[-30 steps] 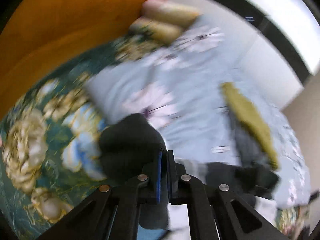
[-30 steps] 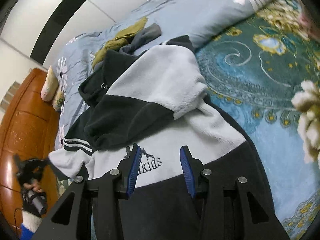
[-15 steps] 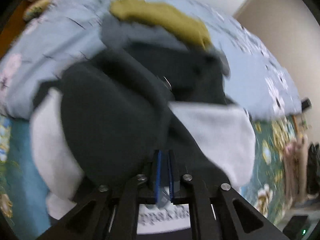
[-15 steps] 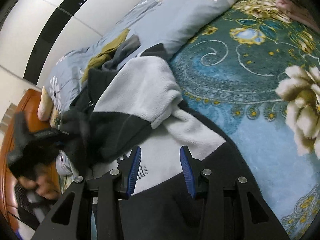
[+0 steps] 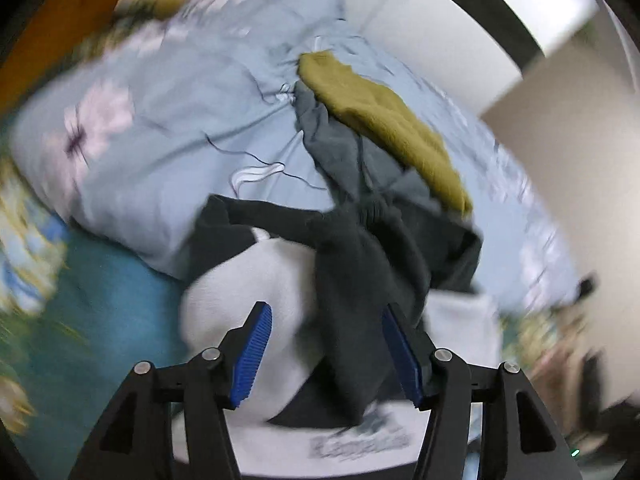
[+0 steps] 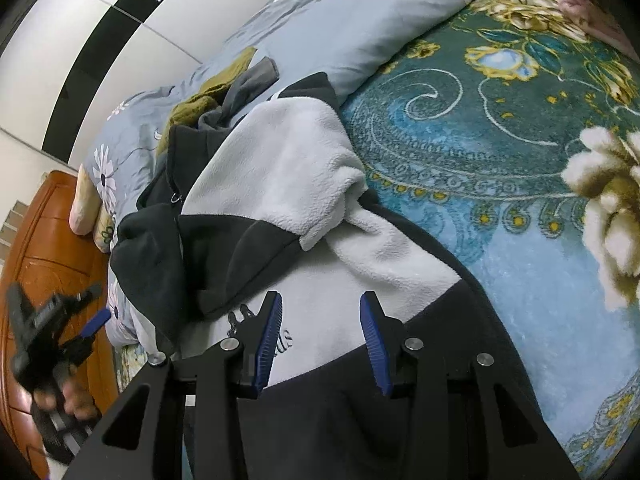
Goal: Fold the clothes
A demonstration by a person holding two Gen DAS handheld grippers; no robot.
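Left wrist view: the left gripper [image 5: 326,354] hangs over a black-and-white fleece hoodie [image 5: 248,300] lying on the bed. Its jaws are opening, and the blue pads [image 5: 253,356] stand apart with a dark sleeve [image 5: 352,312] of the hoodie lying below and between them; the pads do not press on it. Beyond the hoodie, an olive garment [image 5: 380,120] lies on a grey garment [image 5: 340,152], both on the pale blue floral duvet [image 5: 168,120]. The view is blurred at its edges.

Right wrist view: the right gripper [image 6: 322,346] hovers over the hoodie's white chest panel [image 6: 320,312], near the printed lettering. Its jaws are spread, with nothing pinched. The white sleeve [image 6: 288,168] is folded across the front. The hoodie rests on a teal flowered blanket [image 6: 500,152]. At the far left a hand [image 6: 68,396] holds the left gripper before the wooden headboard [image 6: 44,240].
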